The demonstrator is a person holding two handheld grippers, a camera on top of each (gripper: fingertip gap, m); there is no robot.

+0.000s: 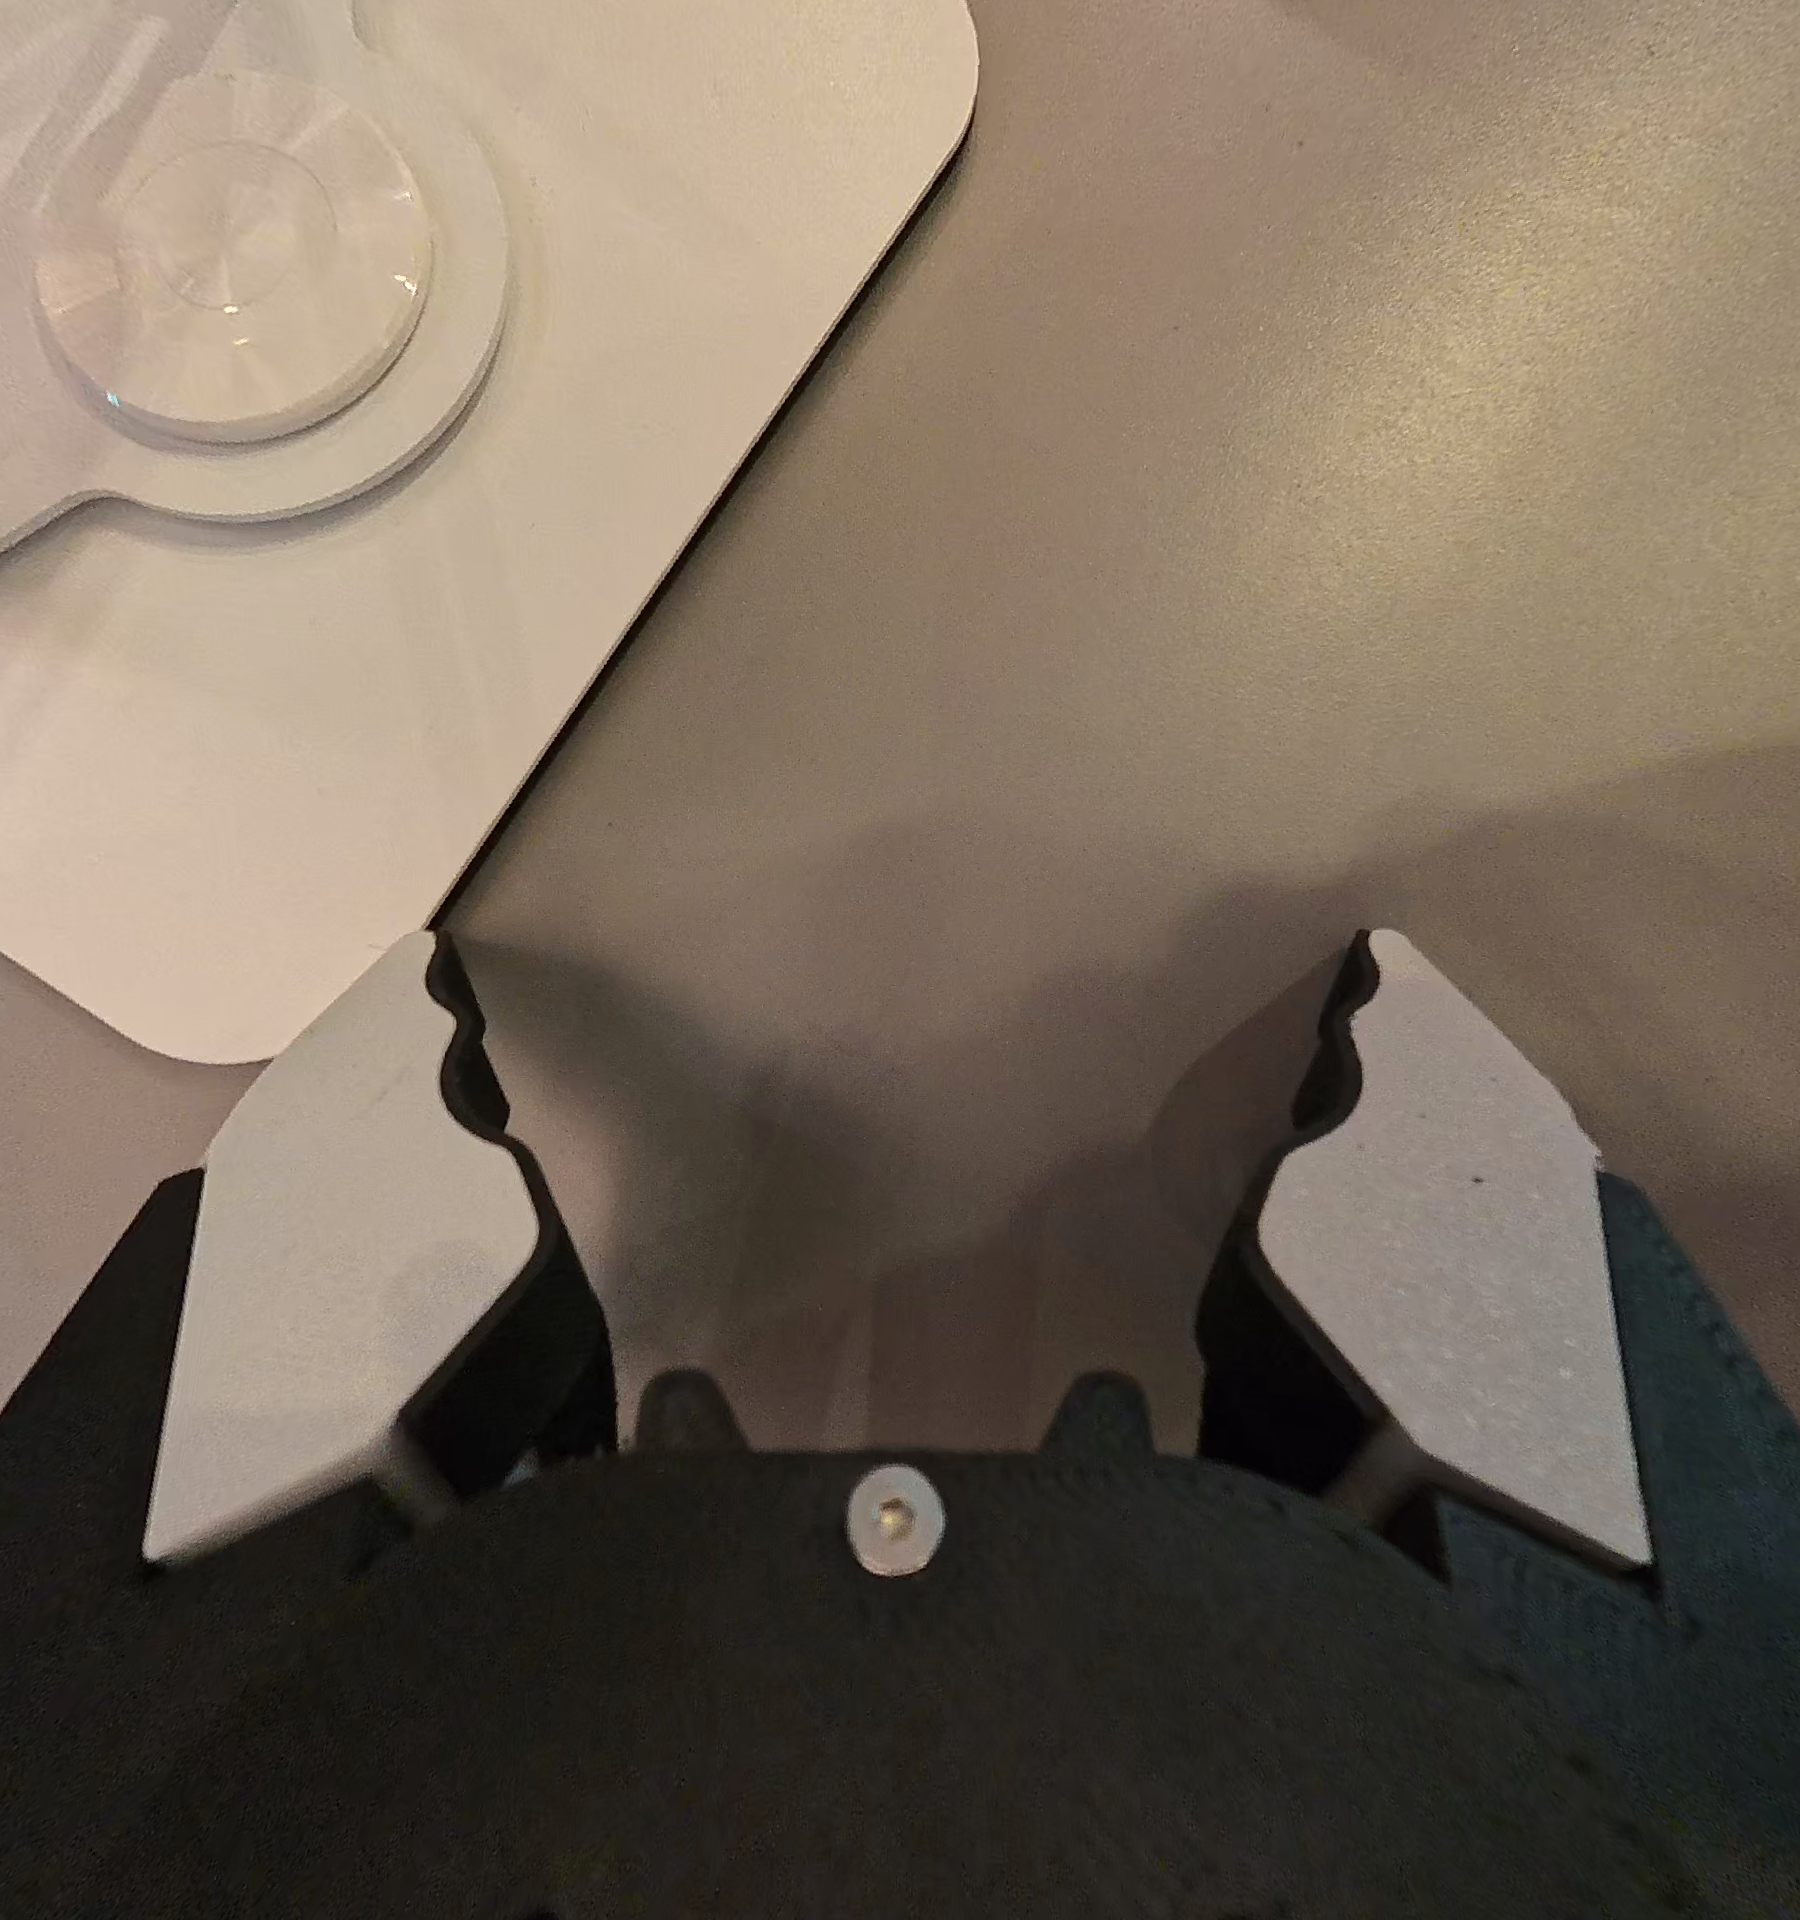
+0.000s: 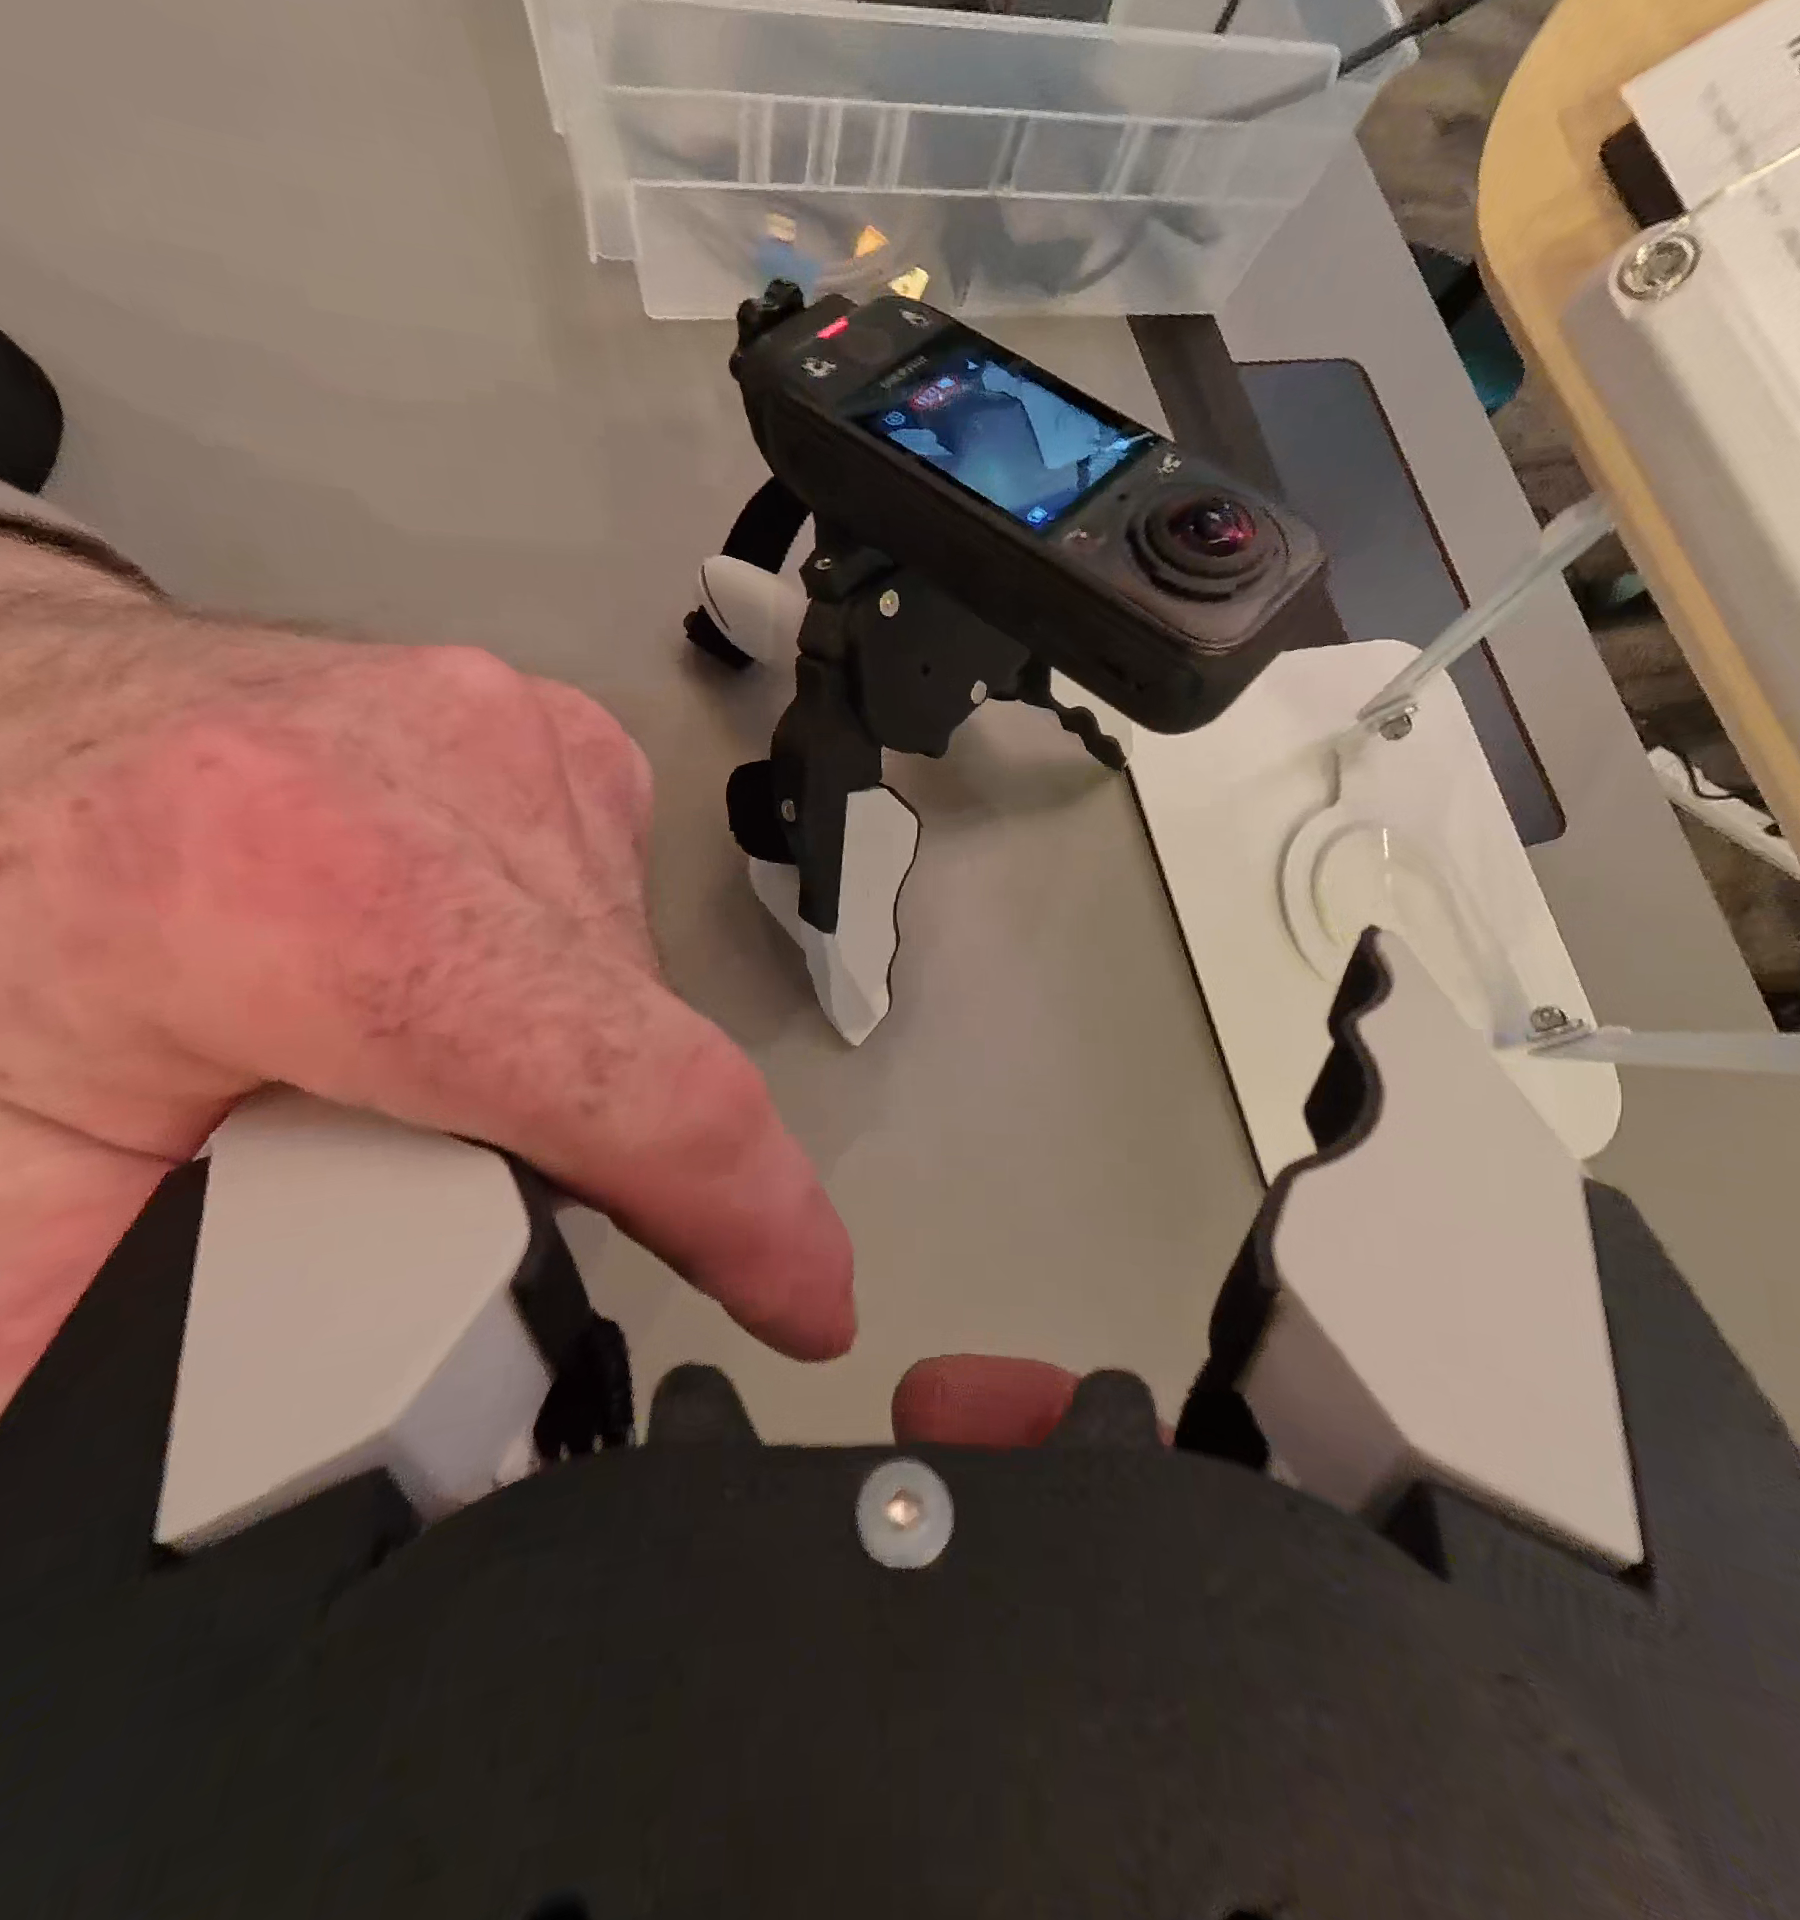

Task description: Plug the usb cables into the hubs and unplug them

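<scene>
The left gripper (image 1: pixel 901 940) rests low over a grey table (image 1: pixel 1187 520), its white fingers spread wide with nothing between them. Its left fingertip lies just beside the corner of a white base plate (image 1: pixel 304 727) carrying a clear suction cup (image 1: pixel 231 281).

In the right wrist view, a bare hand (image 2: pixel 335 883) drapes over the right gripper (image 2: pixel 875 1039), thumb curling between its widely parted, empty fingers; the left finger's tip is hidden under the hand. Ahead, the left gripper stands on the table, its camera (image 2: pixel 1031 499) tilted with its screen lit. Behind it sits a translucent plastic bin (image 2: pixel 927 156). A printed white label (image 2: pixel 1748 208) at upper right bears writing. No USB cable or hub can be made out.
</scene>
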